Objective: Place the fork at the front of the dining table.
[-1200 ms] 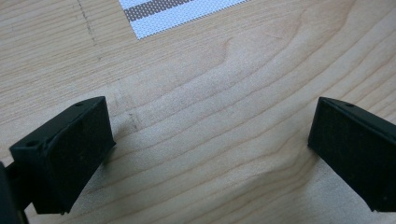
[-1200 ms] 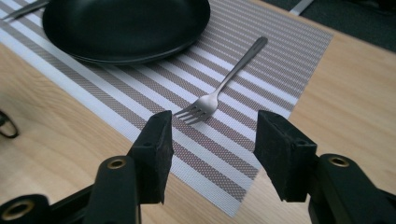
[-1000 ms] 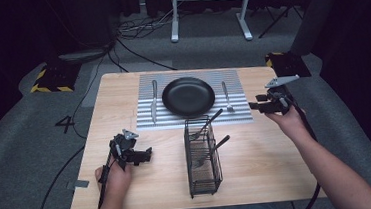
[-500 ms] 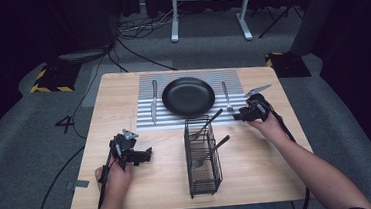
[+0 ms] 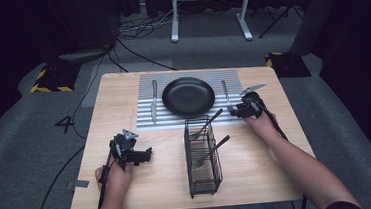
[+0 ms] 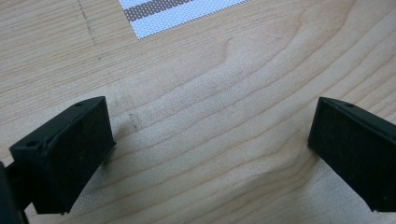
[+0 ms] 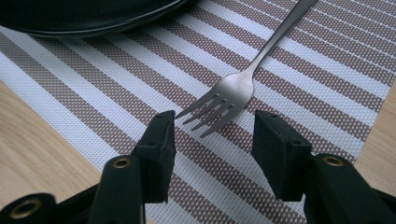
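**Right gripper at the fork's tines, jaws apart**

The right gripper [image 7: 212,140] shows in its own view with jaws partly spread, just opened a little further, gripping nothing; the tines of the fork [image 7: 233,95] lie between and just ahead of the jaw tips, untouched. In the high view that gripper [image 5: 239,111] sits right of centre, at the near end of the fork [image 5: 226,95], which lies on the striped placemat [image 5: 144,118] just right of the black plate [image 5: 188,96].

The high view alone gives the knife [image 5: 154,101] left of the plate, the wire caddy [image 5: 202,156] with utensils at lower centre, and a "4" marked on the floor [image 5: 67,125] at left.

The left gripper [image 6: 210,154] shows wide-open jaws over bare wooden table [image 6: 196,84], holding nothing, a placemat corner at the frame's top; from above it [image 5: 132,153] rests at lower left.
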Action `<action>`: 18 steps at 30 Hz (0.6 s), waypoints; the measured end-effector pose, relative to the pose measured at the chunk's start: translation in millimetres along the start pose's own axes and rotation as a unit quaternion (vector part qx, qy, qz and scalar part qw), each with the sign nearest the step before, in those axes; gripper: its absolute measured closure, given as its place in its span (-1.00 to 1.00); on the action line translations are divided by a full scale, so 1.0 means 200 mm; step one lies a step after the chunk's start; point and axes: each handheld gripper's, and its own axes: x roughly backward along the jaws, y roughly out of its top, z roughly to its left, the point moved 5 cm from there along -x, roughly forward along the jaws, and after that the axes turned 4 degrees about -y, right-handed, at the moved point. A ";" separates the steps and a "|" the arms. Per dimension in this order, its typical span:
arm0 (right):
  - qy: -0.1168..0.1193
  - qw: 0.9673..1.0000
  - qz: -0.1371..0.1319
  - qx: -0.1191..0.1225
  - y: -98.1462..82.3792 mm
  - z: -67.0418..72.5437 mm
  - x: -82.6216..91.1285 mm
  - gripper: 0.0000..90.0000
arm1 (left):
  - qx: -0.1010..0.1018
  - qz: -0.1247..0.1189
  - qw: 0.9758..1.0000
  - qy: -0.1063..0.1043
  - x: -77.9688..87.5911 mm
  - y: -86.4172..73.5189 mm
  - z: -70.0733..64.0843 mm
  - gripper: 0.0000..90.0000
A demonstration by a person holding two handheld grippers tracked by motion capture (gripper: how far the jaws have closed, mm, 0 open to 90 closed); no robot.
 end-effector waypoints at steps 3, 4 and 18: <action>0.002 1.000 -0.003 -0.001 0.00 0.01 0.05 0.06 | 0.000 0.000 1.000 0.000 0.00 0.00 0.00 -1.00; 0.002 1.000 -0.006 0.001 0.01 0.01 0.08 0.05 | 0.000 0.000 1.000 0.000 0.00 0.00 0.00 -1.00; 0.008 0.998 -0.066 0.007 -0.09 0.08 0.56 -0.03 | 0.000 0.000 1.000 0.000 0.00 0.00 0.00 -1.00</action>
